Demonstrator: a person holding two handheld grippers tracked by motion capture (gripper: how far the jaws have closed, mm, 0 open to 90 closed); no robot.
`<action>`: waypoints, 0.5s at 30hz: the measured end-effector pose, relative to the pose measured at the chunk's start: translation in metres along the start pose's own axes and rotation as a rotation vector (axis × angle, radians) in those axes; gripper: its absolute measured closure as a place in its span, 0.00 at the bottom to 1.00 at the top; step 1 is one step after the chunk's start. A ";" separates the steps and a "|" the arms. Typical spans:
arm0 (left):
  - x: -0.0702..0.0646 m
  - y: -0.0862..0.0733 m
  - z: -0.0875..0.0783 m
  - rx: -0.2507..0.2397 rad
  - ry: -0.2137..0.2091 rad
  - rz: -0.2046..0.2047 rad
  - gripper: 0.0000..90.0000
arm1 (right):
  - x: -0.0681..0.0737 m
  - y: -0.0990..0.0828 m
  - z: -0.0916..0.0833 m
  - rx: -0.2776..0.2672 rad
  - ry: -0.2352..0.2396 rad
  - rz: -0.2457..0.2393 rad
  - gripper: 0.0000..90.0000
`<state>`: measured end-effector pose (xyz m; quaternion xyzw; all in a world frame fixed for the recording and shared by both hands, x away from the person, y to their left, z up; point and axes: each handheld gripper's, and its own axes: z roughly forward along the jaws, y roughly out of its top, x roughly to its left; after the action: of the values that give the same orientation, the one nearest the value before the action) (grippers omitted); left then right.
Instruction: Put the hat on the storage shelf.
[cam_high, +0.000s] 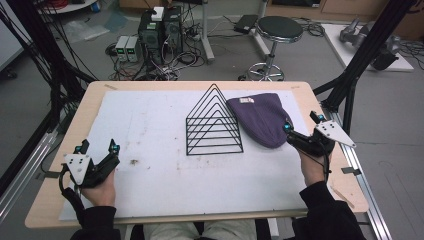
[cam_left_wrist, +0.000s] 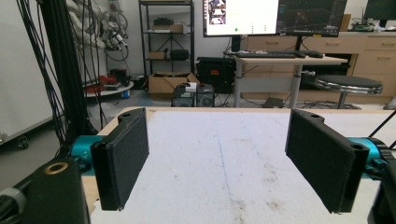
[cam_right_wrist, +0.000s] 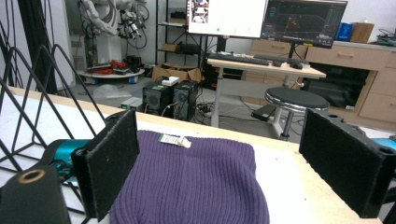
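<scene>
Beanie (cam_high: 261, 119) is lying flat on the table's (cam_high: 65, 195) right side, just beside the wire rack (cam_high: 213, 121), label (cam_right_wrist: 173, 139) facing away. Nearest, the left gripper (cam_high: 98, 147) is resting by the near-left edge, jaws wide apart and empty, probably waiting. The right gripper (cam_high: 300, 127) is hovering at the hat's right edge, jaws spread with nothing between them, likely lining up a grab.
</scene>
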<state>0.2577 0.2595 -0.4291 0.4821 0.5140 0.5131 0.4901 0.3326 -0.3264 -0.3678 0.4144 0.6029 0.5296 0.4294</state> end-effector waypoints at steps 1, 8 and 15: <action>0.000 0.000 0.000 0.000 0.000 0.000 0.24 | 0.000 0.001 0.001 0.002 0.001 0.002 0.13; 0.000 0.000 0.000 0.001 -0.001 0.002 0.24 | -0.008 0.007 0.010 0.047 0.041 -0.007 0.13; -0.001 0.000 0.000 0.004 0.001 0.002 0.24 | -0.011 0.021 0.020 0.073 0.082 -0.018 0.13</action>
<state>0.2581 0.2588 -0.4290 0.4835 0.5146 0.5127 0.4884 0.3557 -0.3293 -0.3477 0.4022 0.6425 0.5201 0.3936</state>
